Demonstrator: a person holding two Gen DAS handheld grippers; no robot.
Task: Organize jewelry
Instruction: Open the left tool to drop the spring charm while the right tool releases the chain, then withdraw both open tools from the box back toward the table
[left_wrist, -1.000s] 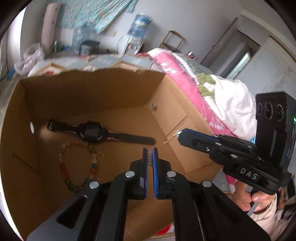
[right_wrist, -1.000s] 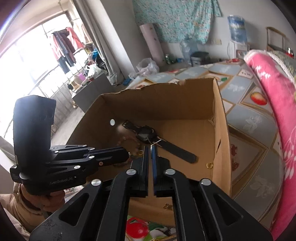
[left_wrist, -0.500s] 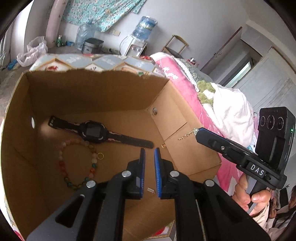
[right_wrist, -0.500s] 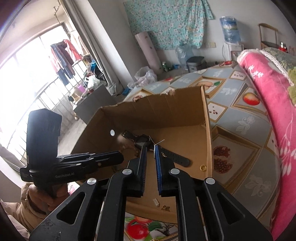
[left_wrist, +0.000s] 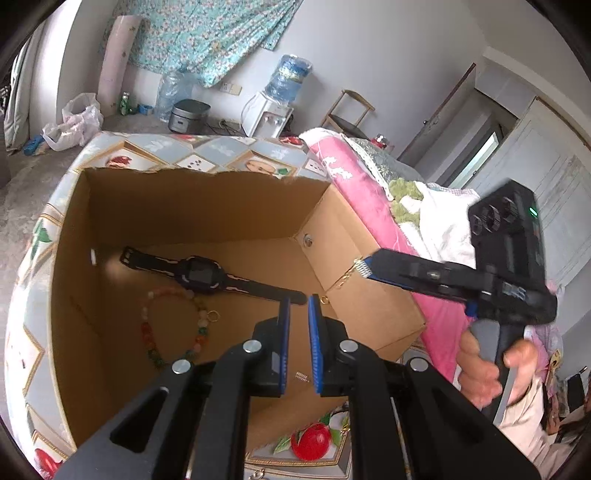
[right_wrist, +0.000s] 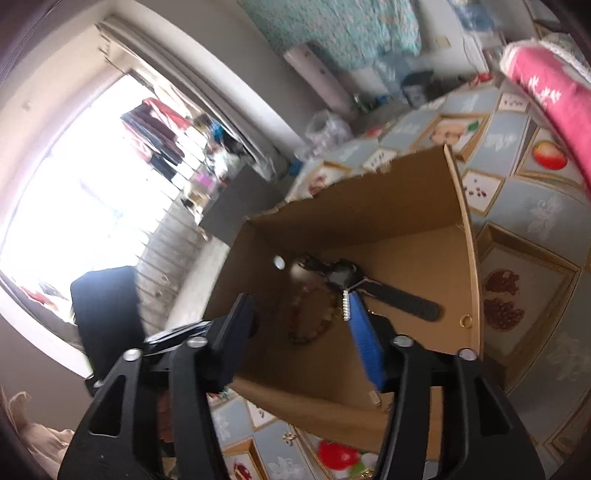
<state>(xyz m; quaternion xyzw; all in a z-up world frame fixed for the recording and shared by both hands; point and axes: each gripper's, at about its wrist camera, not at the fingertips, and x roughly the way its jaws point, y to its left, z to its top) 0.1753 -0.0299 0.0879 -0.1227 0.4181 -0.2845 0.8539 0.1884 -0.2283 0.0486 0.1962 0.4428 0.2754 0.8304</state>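
An open cardboard box (left_wrist: 192, 206) holds a black watch (left_wrist: 199, 275), a coloured bead bracelet (left_wrist: 147, 332) and a gold ring (left_wrist: 324, 300). My left gripper (left_wrist: 298, 306) hovers over the box's near edge, its blue pads a narrow gap apart with nothing between them. A small silver piece (left_wrist: 302, 376) lies on the box floor below it. My right gripper (right_wrist: 297, 301) is above the box's right side with its jaws opening wide. A silver studded strip (right_wrist: 346, 304) clings to its right fingertip, and a thin gold chain (left_wrist: 345, 280) dangles just under that tip.
The box stands on a fruit-patterned cloth (left_wrist: 207, 158). A pink blanket (left_wrist: 369, 206) and white bedding lie to the right. A hand (left_wrist: 484, 373) holds the right gripper's handle. A water dispenser (left_wrist: 273, 107) and a chair stand by the far wall.
My left gripper let go of the small silver piece, which dropped to the box floor, and both grippers drew back and upward. The right jaws went from shut to wide apart.
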